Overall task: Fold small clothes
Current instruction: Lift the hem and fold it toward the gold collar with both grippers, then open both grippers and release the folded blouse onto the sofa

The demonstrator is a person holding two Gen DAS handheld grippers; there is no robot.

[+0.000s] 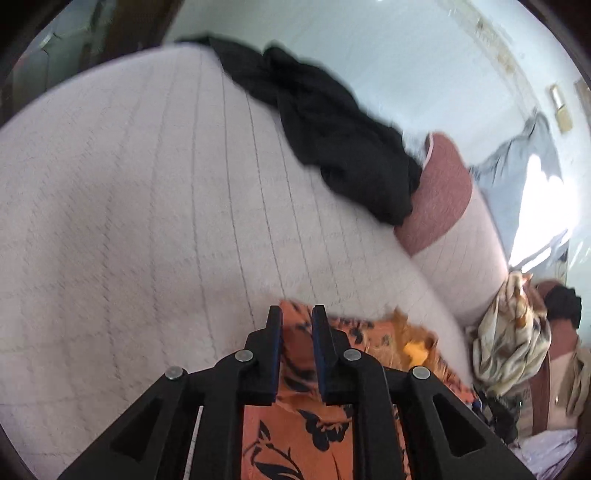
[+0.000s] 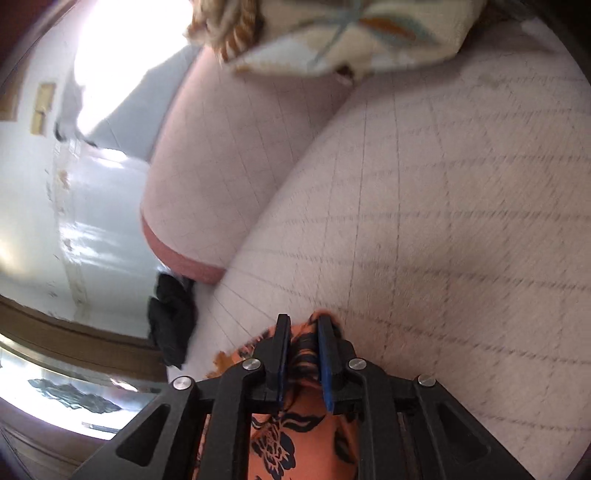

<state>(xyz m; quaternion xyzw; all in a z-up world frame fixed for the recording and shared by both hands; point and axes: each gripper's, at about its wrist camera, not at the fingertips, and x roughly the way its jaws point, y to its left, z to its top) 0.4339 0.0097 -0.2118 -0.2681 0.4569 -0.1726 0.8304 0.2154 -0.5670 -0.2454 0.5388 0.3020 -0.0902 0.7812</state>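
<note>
An orange garment with a dark floral print (image 1: 306, 424) lies on the pale quilted sofa seat (image 1: 129, 221). In the left wrist view my left gripper (image 1: 297, 317) hangs over its near edge. Its jaws are slightly apart and the cloth lies flat below the gap, so it is open. In the right wrist view the same orange garment (image 2: 291, 439) bunches up between the fingers of my right gripper (image 2: 303, 325) and fills the narrow gap from pad to pad. Both views are blurred.
A black garment (image 1: 332, 140) lies crumpled at the far side of the seat. A rust-edged cushion (image 1: 439, 192) leans against the sofa back (image 2: 229, 147). A cream patterned cloth (image 1: 509, 339) hangs at the right; a patterned cushion (image 2: 332, 33) sits above.
</note>
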